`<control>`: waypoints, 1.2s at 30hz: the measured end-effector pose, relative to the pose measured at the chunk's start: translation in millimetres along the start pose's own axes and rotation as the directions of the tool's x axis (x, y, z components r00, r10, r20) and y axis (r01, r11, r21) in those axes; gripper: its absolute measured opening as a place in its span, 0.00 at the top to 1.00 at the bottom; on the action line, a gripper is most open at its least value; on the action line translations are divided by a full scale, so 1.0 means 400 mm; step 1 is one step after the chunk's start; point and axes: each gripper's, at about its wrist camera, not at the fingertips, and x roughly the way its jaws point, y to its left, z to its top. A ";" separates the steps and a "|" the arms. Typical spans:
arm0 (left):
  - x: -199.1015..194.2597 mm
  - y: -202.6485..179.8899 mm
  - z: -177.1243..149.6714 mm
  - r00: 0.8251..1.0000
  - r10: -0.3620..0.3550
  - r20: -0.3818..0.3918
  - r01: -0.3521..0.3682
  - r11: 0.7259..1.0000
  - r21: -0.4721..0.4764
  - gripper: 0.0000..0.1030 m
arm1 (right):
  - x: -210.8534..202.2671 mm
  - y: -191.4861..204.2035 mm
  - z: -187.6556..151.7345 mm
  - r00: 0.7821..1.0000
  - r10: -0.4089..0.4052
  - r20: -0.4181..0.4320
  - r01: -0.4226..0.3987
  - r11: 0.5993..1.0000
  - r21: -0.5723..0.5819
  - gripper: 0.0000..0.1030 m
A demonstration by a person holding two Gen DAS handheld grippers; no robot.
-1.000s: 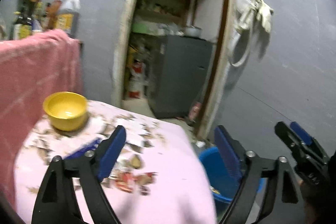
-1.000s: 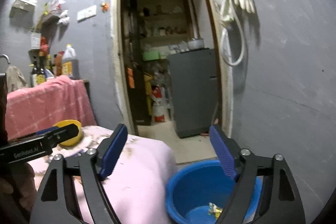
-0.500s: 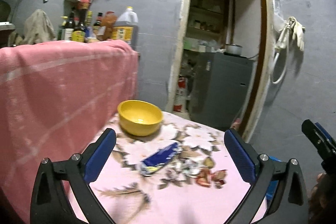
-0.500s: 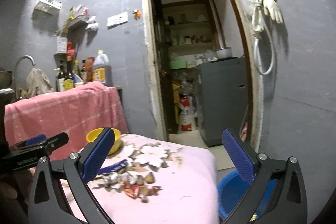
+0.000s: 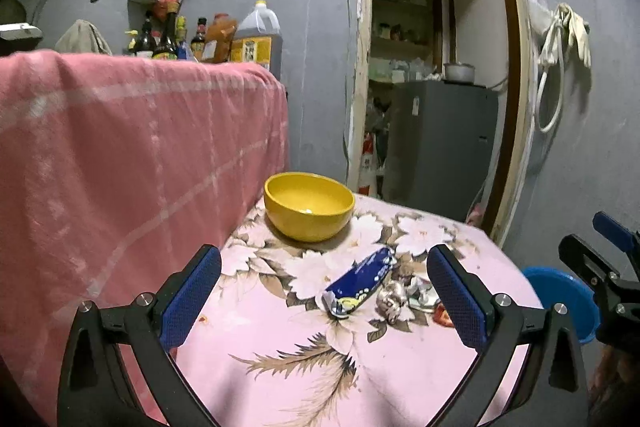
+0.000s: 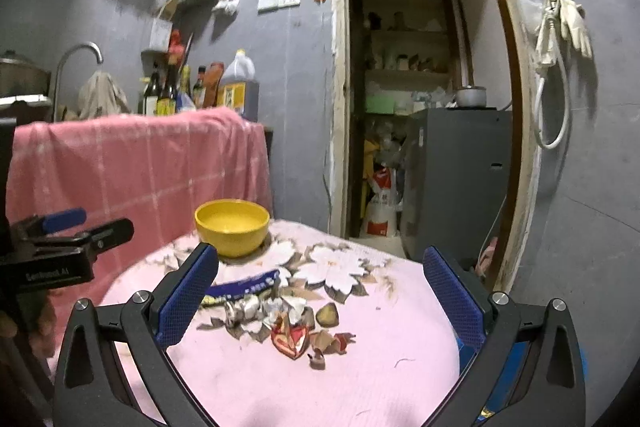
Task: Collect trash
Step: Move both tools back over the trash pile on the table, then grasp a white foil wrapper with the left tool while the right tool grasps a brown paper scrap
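Observation:
A blue snack wrapper point(image 5: 359, 279) lies on the pink floral tablecloth point(image 5: 280, 359), with crumpled foil and scraps point(image 5: 404, 297) to its right. In the right wrist view the wrapper point(image 6: 244, 286) sits left of the scrap pile point(image 6: 286, 321). My left gripper point(image 5: 325, 301) is open and empty, above the cloth just short of the wrapper. My right gripper point(image 6: 320, 301) is open and empty, above the scrap pile. A blue basin point(image 5: 560, 297) stands on the floor right of the table.
A yellow bowl point(image 5: 309, 211) sits at the table's far side. A pink checked cloth point(image 5: 120, 155) hangs at left, bottles point(image 5: 200, 39) behind it. An open doorway point(image 5: 432, 75) with a grey cabinet is behind the table.
Both grippers swung left and up from over the blue basin to face the table. The trash and yellow bowl now sit centred between the jaws. Both stayed open.

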 end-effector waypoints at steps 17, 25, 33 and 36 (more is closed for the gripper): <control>0.178 -0.035 -0.037 0.966 -0.075 -0.247 0.075 0.997 -0.010 0.15 | 0.183 -0.066 -0.095 0.954 0.049 -0.295 -0.034 0.998 0.057 0.22; 0.265 -0.078 -0.065 0.916 -0.110 -0.385 0.127 0.992 0.019 0.45 | 0.268 -0.077 -0.132 0.892 0.087 -0.443 -0.054 0.995 0.088 0.32; 0.326 -0.097 -0.076 0.873 -0.136 -0.468 0.150 0.989 -0.007 0.59 | 0.322 -0.073 -0.159 0.839 0.117 -0.531 -0.075 0.992 0.101 0.47; 0.340 -0.104 -0.074 0.864 -0.142 -0.483 0.159 0.987 -0.007 0.60 | 0.339 -0.074 -0.171 0.821 0.126 -0.557 -0.079 0.991 0.108 0.52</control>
